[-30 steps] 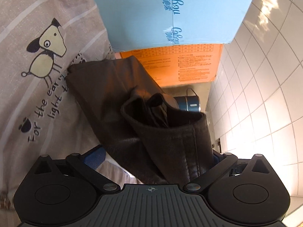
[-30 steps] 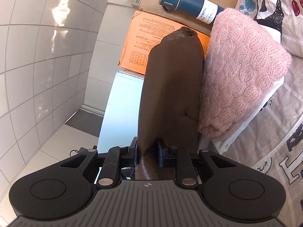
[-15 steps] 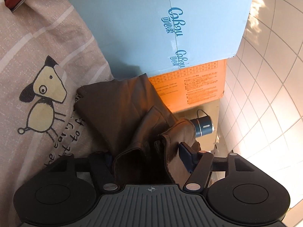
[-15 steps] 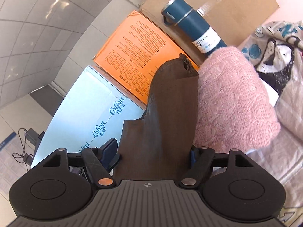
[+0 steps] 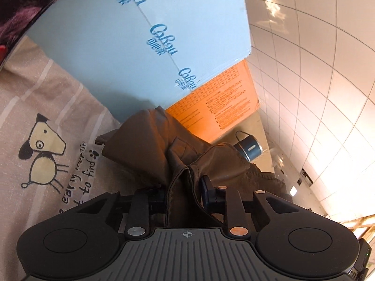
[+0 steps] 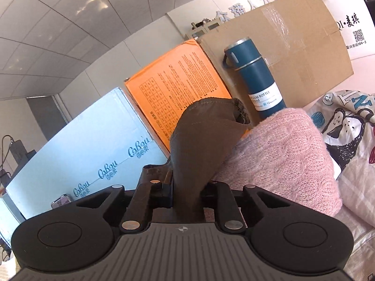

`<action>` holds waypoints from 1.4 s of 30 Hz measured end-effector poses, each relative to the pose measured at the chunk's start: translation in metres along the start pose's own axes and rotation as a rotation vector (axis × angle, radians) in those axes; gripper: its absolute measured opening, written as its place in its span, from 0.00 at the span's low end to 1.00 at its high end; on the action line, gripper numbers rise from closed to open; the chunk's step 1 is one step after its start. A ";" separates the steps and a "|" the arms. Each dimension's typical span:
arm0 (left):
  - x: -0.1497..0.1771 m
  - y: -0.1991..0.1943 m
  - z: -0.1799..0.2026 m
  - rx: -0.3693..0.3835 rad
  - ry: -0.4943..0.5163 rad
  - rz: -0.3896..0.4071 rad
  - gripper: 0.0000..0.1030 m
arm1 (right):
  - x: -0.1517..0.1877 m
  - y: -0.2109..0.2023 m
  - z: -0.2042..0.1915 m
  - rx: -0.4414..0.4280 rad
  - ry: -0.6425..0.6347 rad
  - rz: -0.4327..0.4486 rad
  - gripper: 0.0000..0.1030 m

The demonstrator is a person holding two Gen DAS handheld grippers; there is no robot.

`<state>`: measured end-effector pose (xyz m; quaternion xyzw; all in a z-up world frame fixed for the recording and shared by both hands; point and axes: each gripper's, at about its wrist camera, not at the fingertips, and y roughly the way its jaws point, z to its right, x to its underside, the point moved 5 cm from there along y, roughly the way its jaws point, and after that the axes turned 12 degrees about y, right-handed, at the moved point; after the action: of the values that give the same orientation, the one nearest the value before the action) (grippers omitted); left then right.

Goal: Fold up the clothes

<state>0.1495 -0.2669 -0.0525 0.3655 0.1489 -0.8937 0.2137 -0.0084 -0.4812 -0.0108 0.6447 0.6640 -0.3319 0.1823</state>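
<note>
In the left wrist view, the left gripper is closing its fingers on a bunched fold of the brown garment, which already sits pinched between them. The rest of the garment spreads ahead over a bedsheet printed with a cartoon dog. Beyond it stand a blue box and an orange box, with the end of a flask near a tiled wall.

In the right wrist view, the right gripper has its fingers closing on another part of the brown garment, the cloth rising between them in a narrow band to a rounded hem. The garment leans against a pink sweater on its right. Behind stand the blue box, the orange box, the upright flask and a cardboard box
</note>
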 end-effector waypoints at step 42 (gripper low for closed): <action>0.030 -0.376 -0.038 -0.424 0.331 -0.150 0.33 | 0.228 0.035 -0.147 -0.253 -0.017 -0.645 0.16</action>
<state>-0.0321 0.0661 -0.0592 0.4413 0.3922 -0.7840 0.1916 0.0294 -0.2155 -0.0657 0.3711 0.8681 -0.2927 0.1519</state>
